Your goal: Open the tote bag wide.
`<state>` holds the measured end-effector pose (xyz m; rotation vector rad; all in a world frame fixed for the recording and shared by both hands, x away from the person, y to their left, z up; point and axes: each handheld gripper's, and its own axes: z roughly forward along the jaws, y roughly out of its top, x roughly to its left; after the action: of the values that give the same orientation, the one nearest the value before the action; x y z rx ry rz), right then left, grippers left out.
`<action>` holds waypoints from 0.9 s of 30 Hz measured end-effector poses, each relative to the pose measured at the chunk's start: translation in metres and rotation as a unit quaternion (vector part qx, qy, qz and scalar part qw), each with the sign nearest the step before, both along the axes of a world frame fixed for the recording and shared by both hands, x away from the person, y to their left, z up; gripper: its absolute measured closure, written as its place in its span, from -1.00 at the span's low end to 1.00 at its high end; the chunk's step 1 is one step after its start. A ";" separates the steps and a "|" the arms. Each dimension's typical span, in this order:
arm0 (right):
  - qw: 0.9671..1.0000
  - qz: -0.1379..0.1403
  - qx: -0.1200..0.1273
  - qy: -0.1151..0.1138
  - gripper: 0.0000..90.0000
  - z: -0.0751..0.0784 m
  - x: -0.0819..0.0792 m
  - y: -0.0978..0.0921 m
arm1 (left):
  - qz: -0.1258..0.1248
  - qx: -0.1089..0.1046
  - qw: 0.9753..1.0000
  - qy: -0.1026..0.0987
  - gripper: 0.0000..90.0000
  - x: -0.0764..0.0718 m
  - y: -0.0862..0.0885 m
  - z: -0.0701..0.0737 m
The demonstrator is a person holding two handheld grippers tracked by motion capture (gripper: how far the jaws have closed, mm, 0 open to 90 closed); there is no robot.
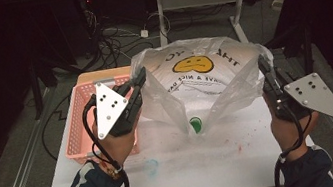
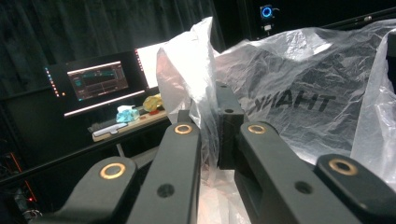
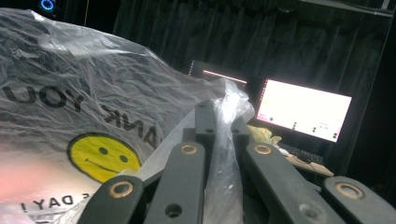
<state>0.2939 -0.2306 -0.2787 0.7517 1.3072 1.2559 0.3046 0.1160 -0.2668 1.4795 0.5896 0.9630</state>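
A thin white plastic bag (image 1: pixel 203 82) printed with a yellow smiley face (image 1: pixel 193 64) and black lettering is held up between both grippers over the white table (image 1: pixel 206 168). My left gripper (image 1: pixel 140 77) is shut on the bag's left handle (image 2: pixel 205 105). At the bag's right side, the right gripper (image 1: pixel 264 64) is shut on the other handle (image 3: pixel 223 116). The bag's mouth sags open toward the person. A small green object (image 1: pixel 196 125) shows at the bag's lower front; whether it lies inside I cannot tell. The smiley face (image 3: pixel 100 156) appears on the near wall in the right gripper view.
A pink slatted basket (image 1: pixel 79 127) stands on the table's left side, just behind my left hand. A small pale blue item (image 1: pixel 151 166) lies on the table near the front. Lit monitors (image 3: pixel 303 114) and a desk stand beyond the table, with cables on the floor (image 1: pixel 110 41).
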 end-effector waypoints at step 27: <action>1.000 -0.004 0.003 -0.020 1.00 0.018 -0.008 0.001 | 0.005 -0.013 1.000 0.000 0.93 -0.002 0.007 0.012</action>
<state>0.2856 -0.2293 -0.2603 0.7314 1.2687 1.2629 0.3025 0.1230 -0.2553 1.4539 0.6078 0.9589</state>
